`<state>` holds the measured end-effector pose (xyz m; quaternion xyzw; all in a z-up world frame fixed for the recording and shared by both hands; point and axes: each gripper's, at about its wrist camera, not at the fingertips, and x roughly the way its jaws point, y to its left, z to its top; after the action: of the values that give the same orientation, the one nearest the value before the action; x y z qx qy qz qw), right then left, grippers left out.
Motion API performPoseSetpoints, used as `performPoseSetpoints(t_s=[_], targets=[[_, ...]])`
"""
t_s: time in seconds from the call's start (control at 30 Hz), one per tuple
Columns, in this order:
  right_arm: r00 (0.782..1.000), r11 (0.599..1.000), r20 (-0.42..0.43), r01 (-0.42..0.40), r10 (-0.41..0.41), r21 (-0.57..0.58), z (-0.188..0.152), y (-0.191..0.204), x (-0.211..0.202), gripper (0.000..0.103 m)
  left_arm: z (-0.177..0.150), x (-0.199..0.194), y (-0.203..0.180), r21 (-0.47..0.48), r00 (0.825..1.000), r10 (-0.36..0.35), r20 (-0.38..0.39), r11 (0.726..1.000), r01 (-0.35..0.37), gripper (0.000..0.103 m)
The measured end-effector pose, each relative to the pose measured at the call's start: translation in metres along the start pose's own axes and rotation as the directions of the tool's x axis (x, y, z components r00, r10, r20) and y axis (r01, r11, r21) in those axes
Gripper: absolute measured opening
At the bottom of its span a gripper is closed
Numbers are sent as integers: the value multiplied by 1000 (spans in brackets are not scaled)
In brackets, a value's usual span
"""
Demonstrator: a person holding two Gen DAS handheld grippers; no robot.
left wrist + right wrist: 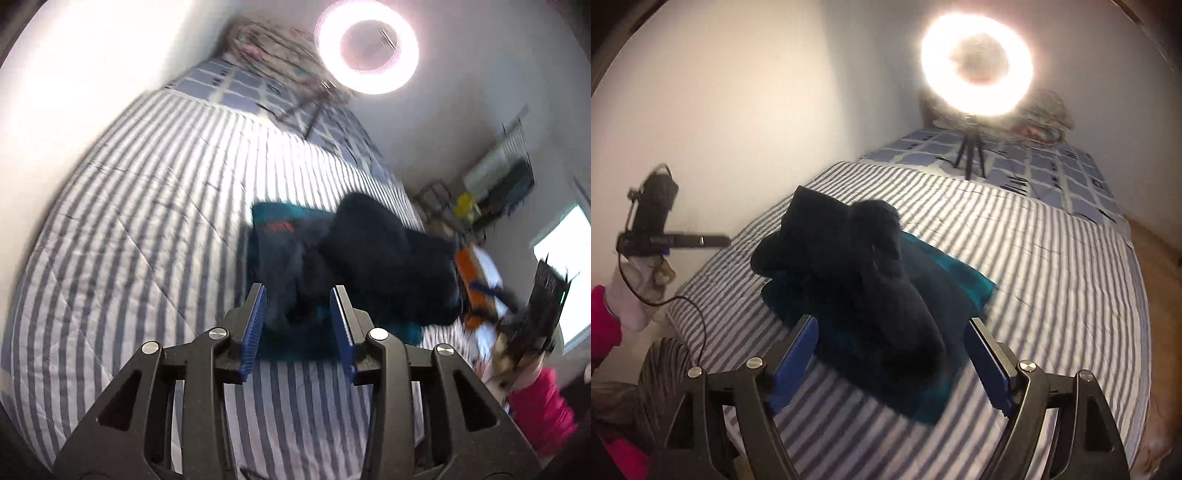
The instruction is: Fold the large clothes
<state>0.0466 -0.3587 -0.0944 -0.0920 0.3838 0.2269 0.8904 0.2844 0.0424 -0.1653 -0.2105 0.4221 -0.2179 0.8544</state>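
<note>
A dark navy and teal garment [864,288] lay bunched on the blue-and-white striped bed [1052,258], a glowing ring light [977,62] standing beyond. Both the left claw [299,328] and the right claw [892,354] gaped, empty.

A: What covers the bed [1015,240]?

B: A blue-and-white striped quilt [129,221], and toward the far end a blue checked sheet [1052,162].

A: And the glare?

B: A lit ring light [977,68] on a small black tripod [969,155], standing on the checked sheet near the far edge. A bundle of patterned bedding [1043,110] lies in the far corner beside it.
</note>
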Motion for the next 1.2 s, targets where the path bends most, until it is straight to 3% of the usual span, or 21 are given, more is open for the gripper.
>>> performPoseSetpoints(t_s=[0.03, 0.1, 0.17, 0.2, 0.27, 0.47, 0.57, 0.7, 0.77, 0.83, 0.93, 1.0, 1.03, 1.07, 1.1, 1.2], targets=[[1000, 1000, -12, 8, -8, -23, 1, 7, 10, 82, 7, 0, 4, -16, 1000, 0, 9, 1000, 0, 36], [999, 996, -38, 33, -36, -78, 4, 16, 33, 70, 23, 2, 10, -42, 999, 19, 31, 999, -18, 36], [995, 993, -82, 43, -53, -114, 1, 23, 50, 19, 34, 4, 10, -42, 999, 29, 35, 999, -28, 36], [995, 992, -89, 36, -47, -119, -4, 26, 53, 13, 37, 4, 8, -35, 999, 36, 32, 999, -35, 36], [997, 988, -65, 26, -36, -151, -15, 33, 44, 4, 43, 5, 3, -14, 999, 42, 31, 999, -42, 36], [995, 923, -67, 39, -70, -382, -75, 69, 16, 3, 50, 26, -7, 9, 1000, 31, -6, 999, -31, 36], [990, 908, -101, 50, -101, -416, -95, 72, 15, 3, 39, 48, -15, 33, 998, 22, -57, 999, -21, 36], [990, 932, -120, 28, -76, -361, -104, 61, 0, 8, -1, 81, -26, 120, 982, 41, -186, 993, -18, 36], [993, 961, -102, 22, -52, -274, -102, 48, -15, 39, -26, 96, -26, 181, 963, 80, -256, 983, -33, 36], [998, 992, -58, -18, 10, -127, -100, 28, -31, 49, -43, 101, -22, 204, 954, 100, -284, 978, -41, 36], [999, 995, 0, -36, 36, 96, -97, -5, -39, 76, -42, 83, -10, 89, 968, 32, -247, 996, -11, 36], [998, 968, 26, -60, 55, 245, -97, -29, -36, 79, -32, 63, 0, 15, 983, -14, -184, 1000, 17, 37], [997, 945, 34, -83, 76, 316, -98, -40, -32, 79, -28, 55, 4, -2, 989, -5, -151, 1000, 5, 48], [994, 917, 42, -109, 100, 385, -101, -50, -28, 79, -24, 47, 13, -37, 994, 22, -110, 999, -26, 68], [992, 896, 45, -122, 114, 427, -102, -56, -24, 79, -23, 45, 20, -66, 995, 32, -96, 997, -39, 75], [980, 780, 72, -193, 188, 596, -118, -75, -5, 80, -26, 50, 49, -203, 992, 11, -124, 979, -36, 77]])
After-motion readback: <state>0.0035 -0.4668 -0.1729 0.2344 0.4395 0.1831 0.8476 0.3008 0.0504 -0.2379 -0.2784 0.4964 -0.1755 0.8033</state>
